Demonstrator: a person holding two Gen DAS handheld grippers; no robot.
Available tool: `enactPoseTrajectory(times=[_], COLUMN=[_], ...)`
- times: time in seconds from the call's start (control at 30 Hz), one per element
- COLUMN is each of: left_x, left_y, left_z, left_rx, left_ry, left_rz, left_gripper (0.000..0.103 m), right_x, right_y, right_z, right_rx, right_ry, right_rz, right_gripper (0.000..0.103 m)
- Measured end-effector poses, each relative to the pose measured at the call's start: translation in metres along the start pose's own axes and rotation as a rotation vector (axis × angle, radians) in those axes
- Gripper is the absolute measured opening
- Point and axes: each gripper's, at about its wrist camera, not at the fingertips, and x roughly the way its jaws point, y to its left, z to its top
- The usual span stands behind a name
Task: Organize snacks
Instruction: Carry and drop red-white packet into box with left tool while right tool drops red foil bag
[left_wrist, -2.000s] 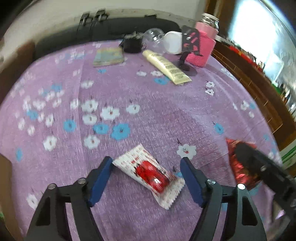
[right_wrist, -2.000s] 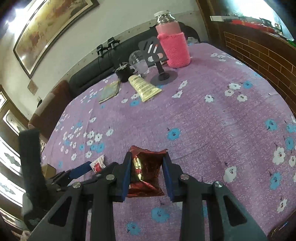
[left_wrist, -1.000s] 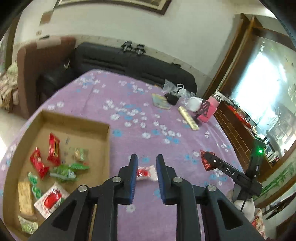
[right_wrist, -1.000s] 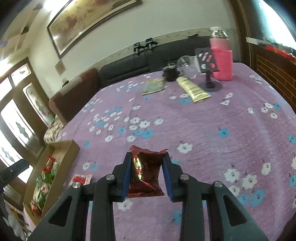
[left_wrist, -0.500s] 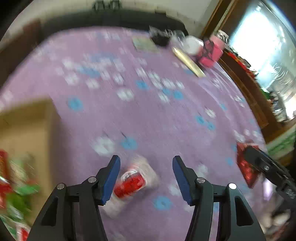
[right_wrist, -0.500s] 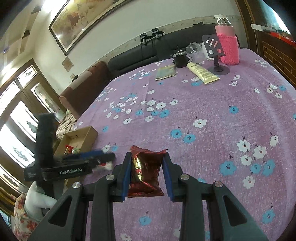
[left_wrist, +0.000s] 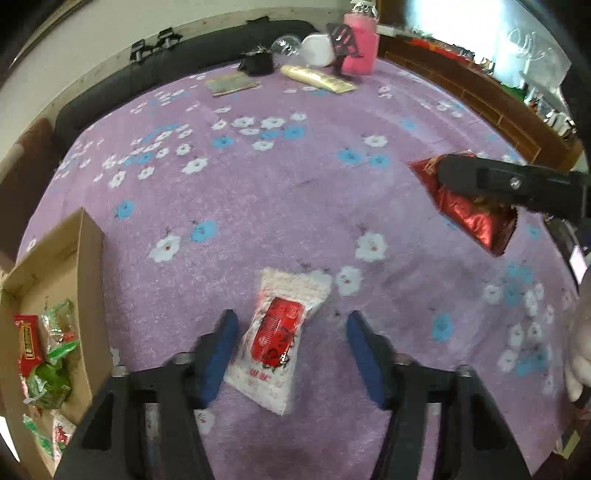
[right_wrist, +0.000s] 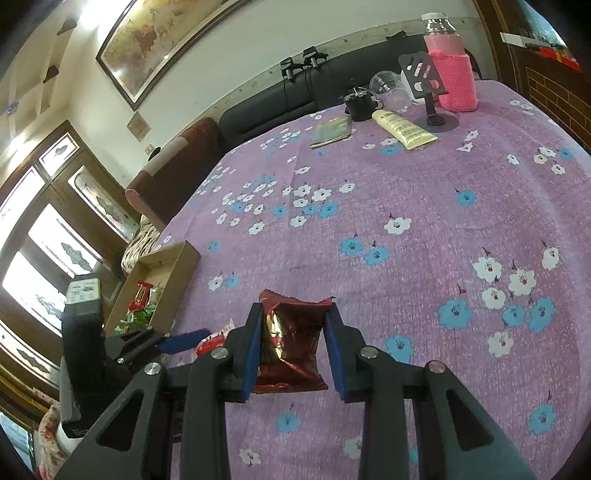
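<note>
Lying on the purple bench (left_wrist: 295, 206) beside the cardboard box (left_wrist: 90, 266), the white-and-red snack packet (left_wrist: 277, 336) is sitting between the left claw's (left_wrist: 290, 345) spread jaws, likely needing closing next, while the right claw (right_wrist: 293, 345) is clamping a red foil packet (right_wrist: 291, 339).

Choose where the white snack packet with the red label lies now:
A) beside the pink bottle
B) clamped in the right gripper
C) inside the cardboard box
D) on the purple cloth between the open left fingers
D: the white snack packet with the red label lies flat on the purple flowered cloth, between the spread fingers of the left gripper.
</note>
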Motion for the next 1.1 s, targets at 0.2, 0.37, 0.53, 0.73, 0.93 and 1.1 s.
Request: enactPoseTrajectory(times=[0.2,0.37,0.53,0.73,0.93,1.1], left_x=[-0.024,-0.065,-0.112,-0.13,-0.121,-0.106], left_y=[0.023,0.046,0.092,0.162,0.208,0.228], left_z=[-0.009,-0.022,-0.047,-0.088,-0.109,-0.114], left_rx=[-0.142,-0.26,-0.385,-0.556,-0.633,-0.668], left_ry=[-0.085,-0.186,-0.291,-0.311,-0.275,-0.247], left_rz=[-0.082,-0.14,-0.066,0.059,0.141,0.142], left_gripper=[0.023,0.023,0.024,0.024,0.024,0.024], right_x=[-0.008,-0.002,0.014,0.049,0.095,0.134], right_y=[0.013,0.044,0.097,0.174,0.239,0.267], right_z=[-0.001,0.002,0.005,-0.001,-0.012,-0.022], right_rx=[-0.031,-0.074,-0.152,-0.268,-0.373,-0.432], right_ry=[-0.001,0.026,0.064,0.114,0.171,0.207], right_rz=[0.007,0.054,0.13,0.186,0.182,0.117], right_gripper=[0.031,0.031,0.031,0.031,0.031,0.031])
